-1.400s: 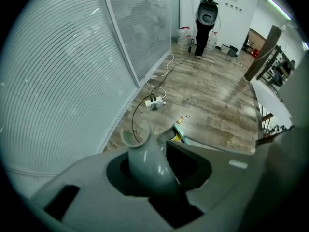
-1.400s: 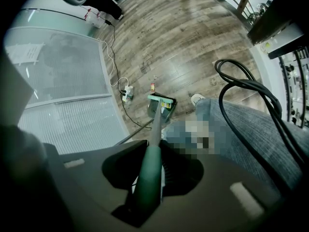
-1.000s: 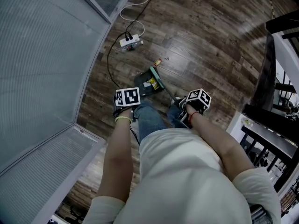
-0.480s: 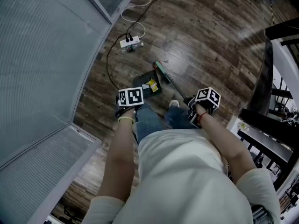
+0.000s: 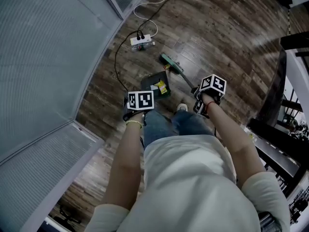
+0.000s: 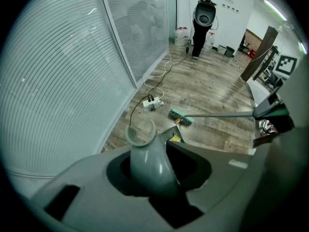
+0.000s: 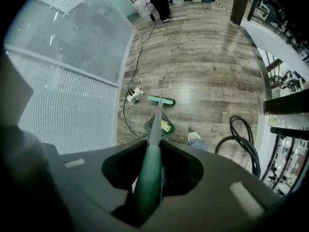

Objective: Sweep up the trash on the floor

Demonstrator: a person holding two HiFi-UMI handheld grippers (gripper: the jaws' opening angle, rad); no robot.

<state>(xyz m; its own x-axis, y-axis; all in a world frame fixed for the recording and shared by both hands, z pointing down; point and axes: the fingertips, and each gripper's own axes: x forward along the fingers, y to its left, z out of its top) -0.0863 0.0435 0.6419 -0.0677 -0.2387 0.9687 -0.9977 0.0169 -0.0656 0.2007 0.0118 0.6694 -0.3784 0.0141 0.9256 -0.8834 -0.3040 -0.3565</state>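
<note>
The sweeping step is under way: the left gripper has its fingers clamped on the grey dustpan handle, and the right gripper has its fingers clamped on the green broom handle. The dustpan sits on the floor near its edge along the glass partition, with a yellow wrapper already inside, and the broom head rests just beyond it, towards the power strip. What looks like a small scrap lies at the bristles, so the next move likely calls for drawing the broom back towards the pan's open mouth while the pan stays flat.
</note>
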